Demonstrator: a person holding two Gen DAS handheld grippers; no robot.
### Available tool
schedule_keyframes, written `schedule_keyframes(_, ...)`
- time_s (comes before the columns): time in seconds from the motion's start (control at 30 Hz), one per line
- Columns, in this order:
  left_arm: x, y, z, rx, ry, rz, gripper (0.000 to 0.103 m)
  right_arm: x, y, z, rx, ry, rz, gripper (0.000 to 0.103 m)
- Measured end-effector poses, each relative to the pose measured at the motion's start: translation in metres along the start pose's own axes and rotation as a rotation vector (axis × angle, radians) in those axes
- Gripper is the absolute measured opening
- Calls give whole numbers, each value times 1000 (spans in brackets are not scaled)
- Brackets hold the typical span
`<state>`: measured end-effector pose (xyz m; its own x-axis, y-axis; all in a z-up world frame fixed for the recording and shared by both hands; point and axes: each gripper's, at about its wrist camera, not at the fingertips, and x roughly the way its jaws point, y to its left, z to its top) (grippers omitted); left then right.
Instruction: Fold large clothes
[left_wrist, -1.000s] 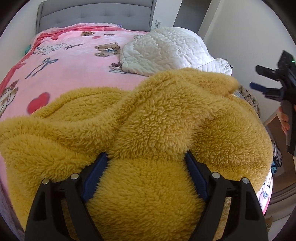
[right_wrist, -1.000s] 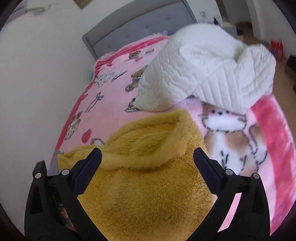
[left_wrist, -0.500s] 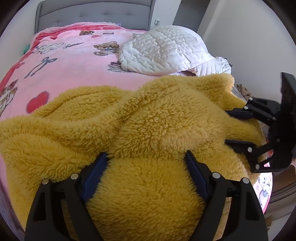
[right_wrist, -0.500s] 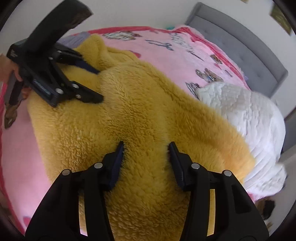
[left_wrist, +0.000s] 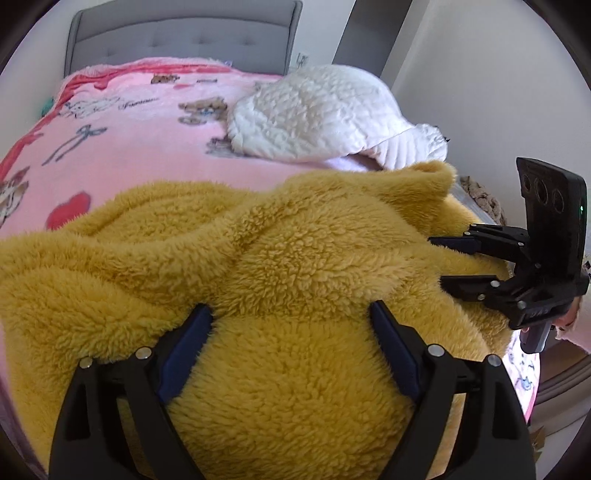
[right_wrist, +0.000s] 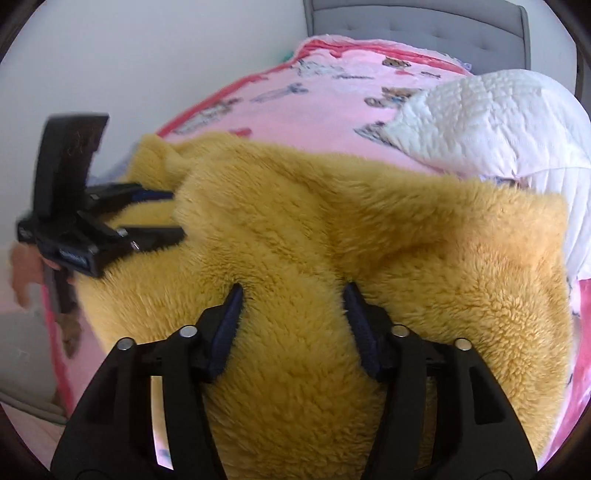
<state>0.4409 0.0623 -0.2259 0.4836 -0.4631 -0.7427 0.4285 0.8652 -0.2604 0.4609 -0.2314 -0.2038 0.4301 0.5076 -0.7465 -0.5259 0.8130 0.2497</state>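
Bed (left_wrist: 155, 122) with pink blanket carries everything; the yellow fleece garment (left_wrist: 295, 258) is bunched in a thick heap across the near end, spilling toward the right edge, with a white quilted pillow (left_wrist: 314, 110) just beyond it. Biggest risk as I read it: the heap slides off the bed edge if both grips lift unevenly, since much of the bulk sits near that side. Next: the far hem lies touching or nearly touching the pillow, so a fold thrown forward could land on it or drag it. Left gripper (left_wrist: 291, 325) has its fingers spread fairly wide around a fat roll of pile; right gripper (right_wrist: 293, 304) sits narrower, pinching a ridge of fleece. Can't tell in either view whether the fingers have actual fabric layers or only fluff, so slip-out under tension is likely. Also can't tell which part of the garment each one holds: no seams, sleeves or collar visible, so the fold may come out skewed. Smallest concern: the two grippers sit close across the heap and could knock together.
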Motion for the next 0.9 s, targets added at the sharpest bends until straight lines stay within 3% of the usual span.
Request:
schedule_keyframes(0.07, -16, -1, 2, -25, -29, -5, 90, -22, 8, 5, 11, -52, 29, 75)
schedule_keyframes(0.13, -40, -1, 2, -74, -102, 21, 94, -46, 13, 5, 7, -130, 34, 72)
schedule_keyframes(0.2, -60, 1, -5, -105, -179, 41, 98, -64, 11, 3, 21, -174, -16, 59)
schedule_keyframes(0.23, -66, 4, -10, -115, -179, 54, 98, -66, 7, 1, 38, -157, -62, 54)
schedule_keyframes(0.3, -60, 13, -19, -138, -89, 123, 98, -61, -9, -6, 110, -65, -171, 35)
schedule_keyframes(0.33, -53, 23, -28, -182, -23, 170, 98, -57, -21, -11, 165, -30, -185, 33)
schedule_keyframes(0.4, -46, 40, -41, -284, 5, 136, 98, -46, -40, -22, 247, 26, -181, 24)
schedule_keyframes(0.47, -42, 47, -49, -329, 12, 117, 98, -31, -45, -30, 239, 89, -197, 24)
schedule_keyframes(0.57, -28, 40, -50, -263, 52, 159, 98, -16, -44, -40, 223, 119, -215, 24)
schedule_keyframes(0.63, -19, 45, -53, -285, 66, 141, 98, -8, -50, -45, 265, 145, -220, 24)
schedule_keyframes(0.7, -14, 54, -56, -327, 69, 108, 99, -6, -55, -50, 303, 140, -207, 23)
schedule_keyframes(0.9, -8, 53, -61, -291, 72, 94, 99, 6, -54, -61, 288, 130, -238, 23)
